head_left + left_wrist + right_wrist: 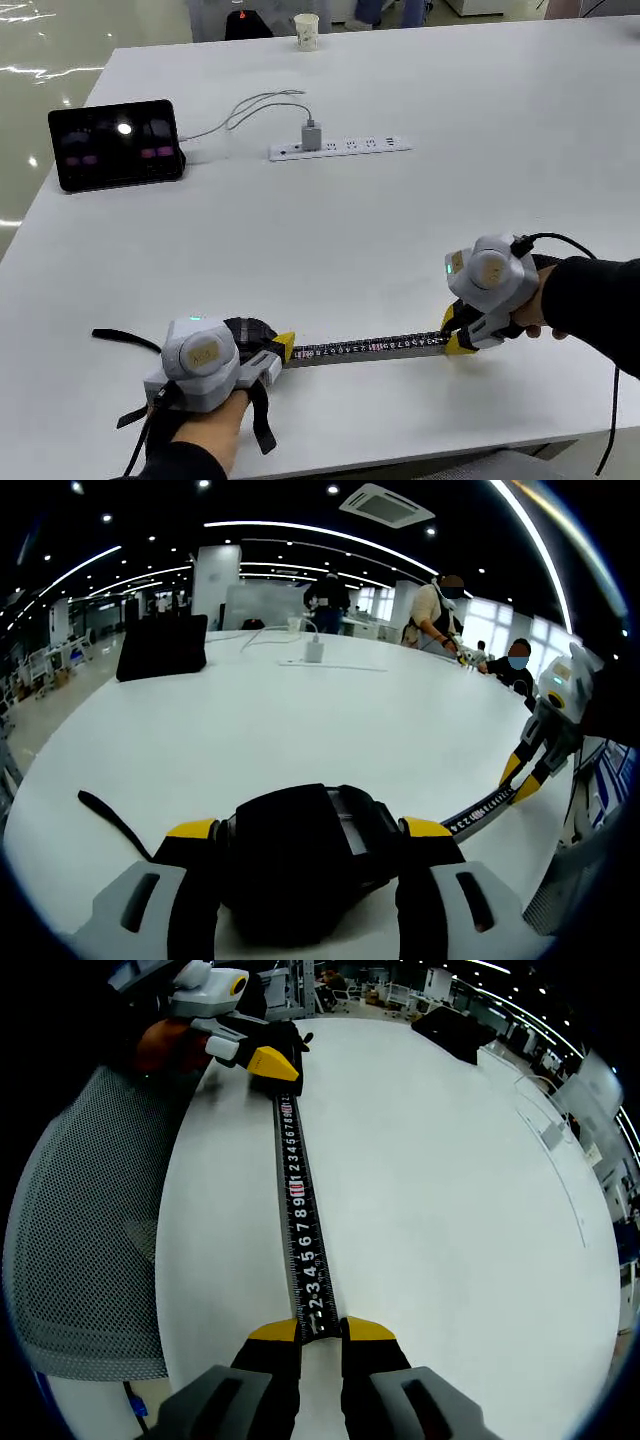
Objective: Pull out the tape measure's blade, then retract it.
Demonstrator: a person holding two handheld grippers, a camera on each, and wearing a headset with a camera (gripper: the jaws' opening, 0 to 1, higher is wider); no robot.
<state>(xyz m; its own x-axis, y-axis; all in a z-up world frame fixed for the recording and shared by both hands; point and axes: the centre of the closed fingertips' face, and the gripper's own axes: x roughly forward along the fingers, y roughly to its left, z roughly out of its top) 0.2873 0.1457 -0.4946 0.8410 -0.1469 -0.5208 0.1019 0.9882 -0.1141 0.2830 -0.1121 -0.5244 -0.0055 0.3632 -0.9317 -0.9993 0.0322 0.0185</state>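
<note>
White table (400, 230) w/ a power strip (340, 147) lying across its far half, and a charger (311, 135) plugged in near the strip's left end. Tape measure (250, 332) sits well to the near side of the strip by the table's front edge, black case flat on the top. Left gripper (272, 350) is clamped on that case. In the left gripper view the yellow-tipped jaws stand either side of the case and press on it. Blade (370, 347) is out of the case and runs flat along the table to the right, approx parallel to the strip, numbers up. Right gripper (455, 338) is closed on the blade's free end. The right gripper view shows both yellow tips pinched over the low numbers, w/ the blade running straight away from them to the case and the other gripper. Black strap (125, 338) lies loose on the table just past the case, on the side away from the blade, also well nearer than the strip. Tablet (115, 143) stands left of the strip, screen dark w/ a few reflections. Paper cup (306, 31) is upright beyond the strip near the table's far edge. In the left gripper view there are ppl in the bg past the strip — too small for detail. Grey mesh (90, 1240) sits beside the table's edge in the right gripper view — can't tell what it is.
</note>
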